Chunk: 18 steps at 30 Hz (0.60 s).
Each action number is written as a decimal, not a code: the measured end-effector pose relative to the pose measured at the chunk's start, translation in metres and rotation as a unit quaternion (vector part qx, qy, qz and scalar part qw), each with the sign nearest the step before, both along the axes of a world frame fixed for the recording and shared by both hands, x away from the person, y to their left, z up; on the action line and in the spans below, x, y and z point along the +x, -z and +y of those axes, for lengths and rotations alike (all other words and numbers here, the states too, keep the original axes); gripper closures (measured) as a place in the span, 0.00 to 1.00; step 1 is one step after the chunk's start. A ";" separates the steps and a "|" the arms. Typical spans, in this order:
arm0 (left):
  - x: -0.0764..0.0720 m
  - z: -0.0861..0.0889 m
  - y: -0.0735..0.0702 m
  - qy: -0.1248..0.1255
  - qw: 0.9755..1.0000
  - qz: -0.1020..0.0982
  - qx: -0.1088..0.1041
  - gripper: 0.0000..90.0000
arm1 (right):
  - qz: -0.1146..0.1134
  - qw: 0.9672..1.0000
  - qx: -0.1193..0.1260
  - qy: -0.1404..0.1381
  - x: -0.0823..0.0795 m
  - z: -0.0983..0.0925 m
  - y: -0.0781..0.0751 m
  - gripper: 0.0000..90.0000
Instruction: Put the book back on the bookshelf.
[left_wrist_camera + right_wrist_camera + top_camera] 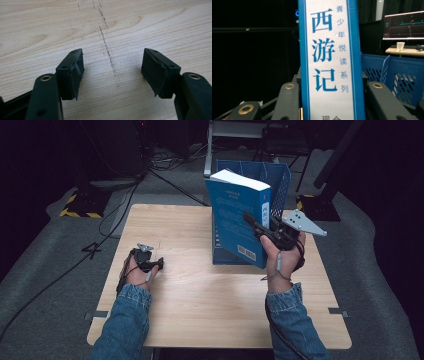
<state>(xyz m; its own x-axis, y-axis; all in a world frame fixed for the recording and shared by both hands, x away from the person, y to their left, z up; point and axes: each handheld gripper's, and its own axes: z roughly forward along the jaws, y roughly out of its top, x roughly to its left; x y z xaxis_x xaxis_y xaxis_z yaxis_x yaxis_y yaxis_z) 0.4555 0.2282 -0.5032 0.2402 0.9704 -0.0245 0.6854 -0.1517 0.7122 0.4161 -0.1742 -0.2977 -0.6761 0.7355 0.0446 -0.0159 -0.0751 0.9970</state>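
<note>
The right gripper (257, 227) clamps its 2 jaws on the spine of a blue book (237, 220), held upright above the table (200, 320) before a blue basket (277, 175); the left gripper (112, 72) rests spread, holding nothing.

A blue mesh basket (272, 177) stands at the far edge of the wooden table (190, 295) (pencil-marked), cables (150, 175) beyond.

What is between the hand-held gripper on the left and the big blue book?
Just bare wooden table, seen in the high view. The left hand-held gripper rests open, and the right hand-held gripper holds the book upright.
</note>
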 end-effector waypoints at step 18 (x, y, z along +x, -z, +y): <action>0.000 0.000 0.000 0.004 1.000 0.000 -0.002 0.38 | -0.062 0.987 0.054 0.141 0.030 0.012 -0.001 0.69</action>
